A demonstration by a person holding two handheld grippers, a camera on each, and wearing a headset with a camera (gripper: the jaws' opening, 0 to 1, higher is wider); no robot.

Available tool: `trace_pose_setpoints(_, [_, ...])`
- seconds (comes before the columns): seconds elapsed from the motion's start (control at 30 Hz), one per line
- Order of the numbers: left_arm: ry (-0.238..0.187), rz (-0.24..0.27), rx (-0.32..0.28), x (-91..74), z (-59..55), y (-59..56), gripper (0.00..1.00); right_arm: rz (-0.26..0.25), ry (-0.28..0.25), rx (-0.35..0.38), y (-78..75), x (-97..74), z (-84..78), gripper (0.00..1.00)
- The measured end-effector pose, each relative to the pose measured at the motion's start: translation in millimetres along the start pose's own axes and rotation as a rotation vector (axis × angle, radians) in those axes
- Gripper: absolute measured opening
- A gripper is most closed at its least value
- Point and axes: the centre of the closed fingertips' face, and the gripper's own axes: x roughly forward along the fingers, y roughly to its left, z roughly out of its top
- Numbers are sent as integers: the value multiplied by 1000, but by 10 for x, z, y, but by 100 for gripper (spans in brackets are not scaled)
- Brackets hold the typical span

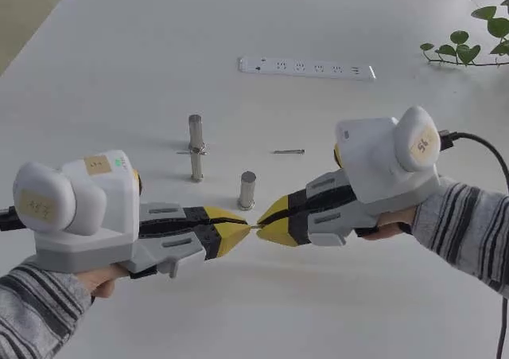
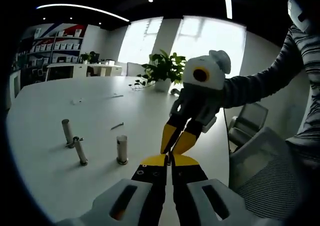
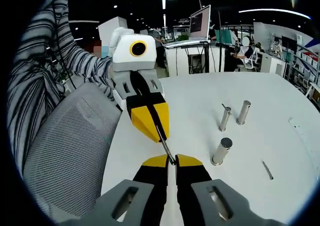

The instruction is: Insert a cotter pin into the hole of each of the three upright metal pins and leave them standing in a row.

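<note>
Left gripper [image 1: 243, 231] and right gripper [image 1: 262, 225] both pinch one thin grey cotter pin [image 3: 164, 144]; three metal pins [image 1: 247, 189] stand beyond.

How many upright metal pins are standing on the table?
3: the back pin, the middle pin close in front of it, and the front pin apart to the right. None seem hidden.

cotter pin [image 3: 164, 145]: ends hidden in jaws | plant [image 1: 477, 37]: cut by edge | metal pin [image 1: 247, 189]: hole too small to tell
</note>
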Motion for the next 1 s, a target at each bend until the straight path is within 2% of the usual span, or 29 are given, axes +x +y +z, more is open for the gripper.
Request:
trace_pose_setpoints(0.1, [-1,3,-1,4,-4,1,0,-9,24,-62,-19,-10,-4,0])
trace_pose_setpoints(0.27, [12,12,17,26,-26,4,0,-10,59,-112,-15,2,-43,0])
trace_pose_setpoints(0.43, [11,41,38,41,-25,68,2,-22,90,-173,-37,-2,-74,0])
trace_pose_setpoints(0.63, [21,64,55,85,-39,132,4,-38,116,-208,-95,-22,-102,0])
trace_pose_setpoints(0.77, [24,88,46,116,-50,164,8,-77,149,-224,-225,-58,-157,0])
trace_pose_setpoints(1.0, [28,173,96,162,-60,297,18,-131,173,-207,-431,-119,-236,0])
